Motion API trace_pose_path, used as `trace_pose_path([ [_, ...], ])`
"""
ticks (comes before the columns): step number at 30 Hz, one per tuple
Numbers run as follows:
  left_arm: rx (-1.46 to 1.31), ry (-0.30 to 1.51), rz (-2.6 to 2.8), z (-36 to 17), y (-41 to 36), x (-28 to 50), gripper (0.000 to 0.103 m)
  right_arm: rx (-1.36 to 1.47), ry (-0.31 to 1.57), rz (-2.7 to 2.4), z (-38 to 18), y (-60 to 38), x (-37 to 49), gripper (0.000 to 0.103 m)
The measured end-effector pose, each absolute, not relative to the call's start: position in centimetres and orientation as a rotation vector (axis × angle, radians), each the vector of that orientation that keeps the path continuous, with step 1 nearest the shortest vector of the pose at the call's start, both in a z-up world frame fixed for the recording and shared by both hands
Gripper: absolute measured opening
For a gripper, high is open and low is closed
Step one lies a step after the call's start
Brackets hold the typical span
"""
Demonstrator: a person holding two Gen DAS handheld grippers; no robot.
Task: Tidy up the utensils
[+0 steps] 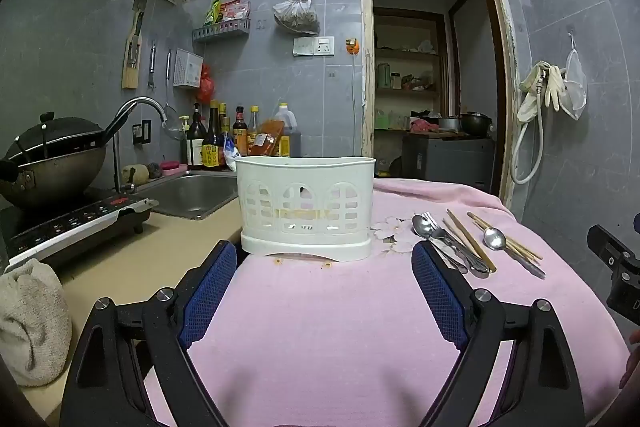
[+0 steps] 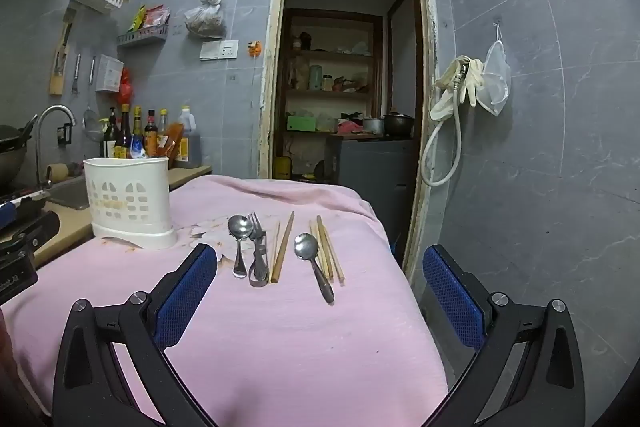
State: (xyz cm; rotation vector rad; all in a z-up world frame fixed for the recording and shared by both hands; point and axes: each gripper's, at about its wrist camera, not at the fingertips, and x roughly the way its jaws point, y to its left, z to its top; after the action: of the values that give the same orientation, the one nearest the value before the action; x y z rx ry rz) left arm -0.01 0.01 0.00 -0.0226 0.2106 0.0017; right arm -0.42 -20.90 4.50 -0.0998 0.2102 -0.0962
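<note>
A: Why is the white holder (image 1: 306, 209) standing up at the 12 o'clock side of the left gripper (image 1: 324, 287)?

B: So it is easy to drop things in from the top. I think it stands on the pink cloth (image 1: 320, 327) for that.

A: Where are the things to tidy?

B: At about 2 o'clock from the holder, lying flat on the cloth. Two spoons (image 2: 239, 227), a fork (image 2: 256, 227) and chopsticks (image 2: 283, 247) lie side by side, handles toward us, so they are easy to grab.

A: Are the tongs holding anything?

B: No. The left gripper is spread wide with nothing in it. The right gripper (image 2: 320, 291) is spread wide too, and the utensils lie just past it, not touched.

A: Any words to read?

B: The bottles (image 1: 208, 143) by the sink (image 1: 192, 193) have labels, but they are too small to read.
</note>
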Motion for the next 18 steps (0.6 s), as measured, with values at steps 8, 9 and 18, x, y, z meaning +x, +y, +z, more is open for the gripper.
trace_pose_path([
  [8,-0.023,0.214,-0.001,0.03,0.01,-0.08,0.086,-0.102,0.208,-0.094,4.31,-20.65,-0.37,0.103],
  [9,-0.023,0.215,-0.001,0.04,0.01,-0.05,0.086,-0.103,0.209,-0.094,4.28,-20.6,-0.42,0.103],
  [18,-0.023,0.221,-0.001,-0.23,-0.09,-0.05,0.086,-0.101,0.217,-0.092,4.27,-20.38,-0.25,0.103],
])
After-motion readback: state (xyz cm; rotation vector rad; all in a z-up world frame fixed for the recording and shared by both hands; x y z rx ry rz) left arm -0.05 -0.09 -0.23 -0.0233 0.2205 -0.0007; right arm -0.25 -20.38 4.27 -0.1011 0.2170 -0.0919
